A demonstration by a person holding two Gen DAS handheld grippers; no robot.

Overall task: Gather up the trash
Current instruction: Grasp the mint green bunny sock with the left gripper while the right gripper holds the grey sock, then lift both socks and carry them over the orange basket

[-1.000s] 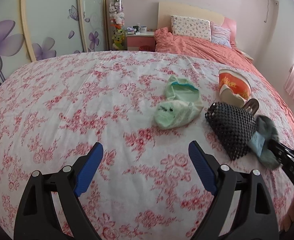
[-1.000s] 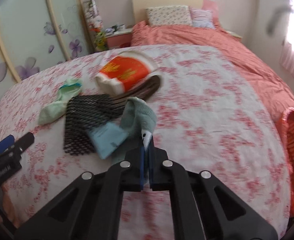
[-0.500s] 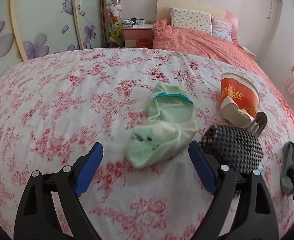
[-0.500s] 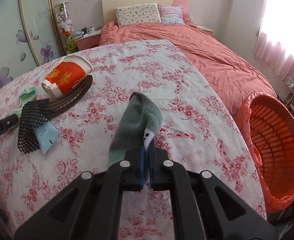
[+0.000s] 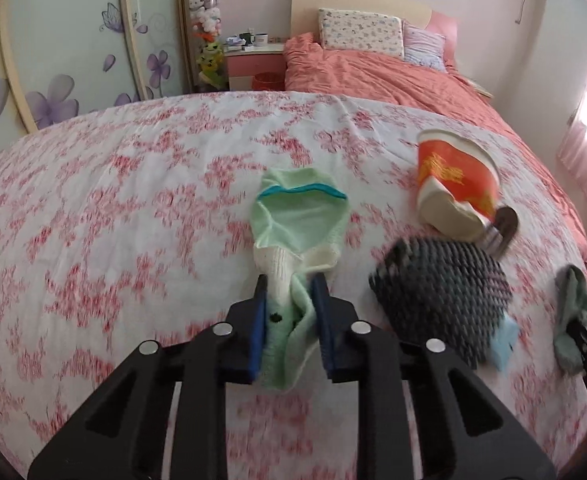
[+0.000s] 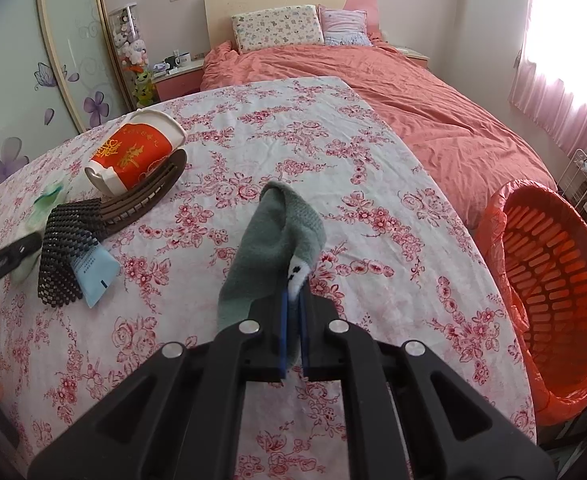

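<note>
left gripper (image 5: 289,296) closed on green sock (image 5: 299,220) | mesh pad (image 5: 441,292) beside (touching cup (image 5: 453,180))

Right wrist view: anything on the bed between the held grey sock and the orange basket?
Nothing: only bare floral sheet between grey sock and orange basket, per right wrist view.

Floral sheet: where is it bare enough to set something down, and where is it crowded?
Bare: the wide stretch of sheet left of the green sock, and the part between the grey sock and the basket. Crowded: the cup, mesh, comb and blue packet lie bunched together.
</note>
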